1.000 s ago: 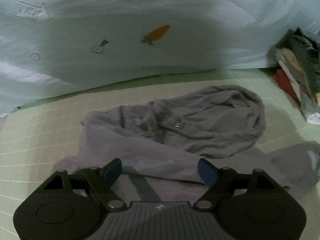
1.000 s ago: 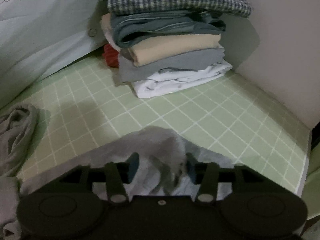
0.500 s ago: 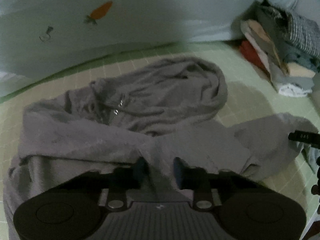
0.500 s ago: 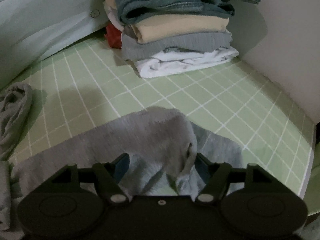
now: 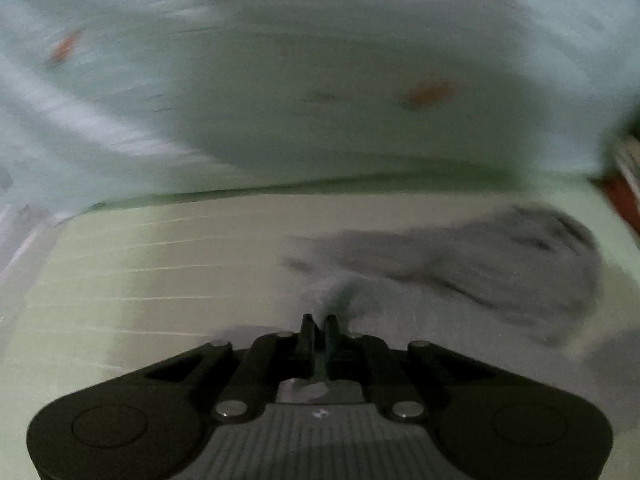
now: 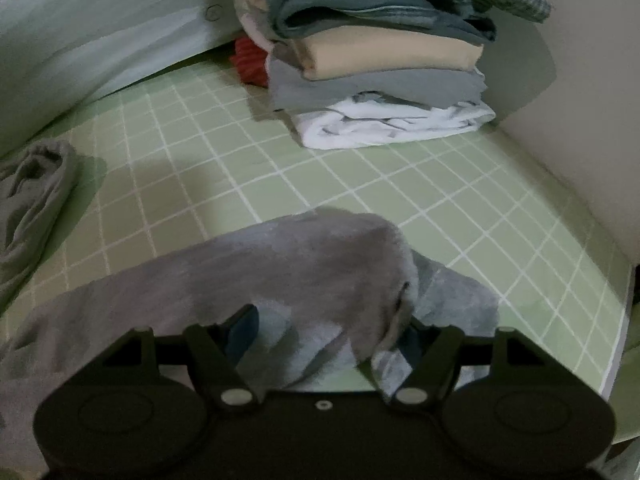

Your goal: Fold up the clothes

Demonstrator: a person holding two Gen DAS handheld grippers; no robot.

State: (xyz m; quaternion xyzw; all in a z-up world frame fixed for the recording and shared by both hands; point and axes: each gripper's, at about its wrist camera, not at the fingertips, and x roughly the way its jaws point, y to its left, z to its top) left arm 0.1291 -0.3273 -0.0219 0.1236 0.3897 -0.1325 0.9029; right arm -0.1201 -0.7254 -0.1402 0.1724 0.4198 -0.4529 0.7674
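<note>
A grey hooded top (image 5: pixel 480 268) lies crumpled on the green checked sheet (image 5: pixel 160 272); the left wrist view is blurred by motion. My left gripper (image 5: pixel 319 322) is shut on a pinch of its grey fabric, which rises in a ridge from the fingertips. In the right wrist view a grey sleeve (image 6: pixel 280 276) of the same top drapes over my right gripper (image 6: pixel 332 330), whose blue-padded fingers (image 6: pixel 244 330) stand wide apart with cloth lying loose between them. The hood (image 6: pixel 36 184) shows at the left edge.
A pile of folded clothes (image 6: pixel 380 60) stands at the back right against a pale wall (image 6: pixel 580 120). A light blue duvet with carrot prints (image 5: pixel 320 80) bulges along the far side. The sheet's edge (image 6: pixel 616 360) drops off at the right.
My left gripper went from open to shut on the grey top and has swung left, dragging the cloth. My right gripper opened wider and the sleeve slackened over it.
</note>
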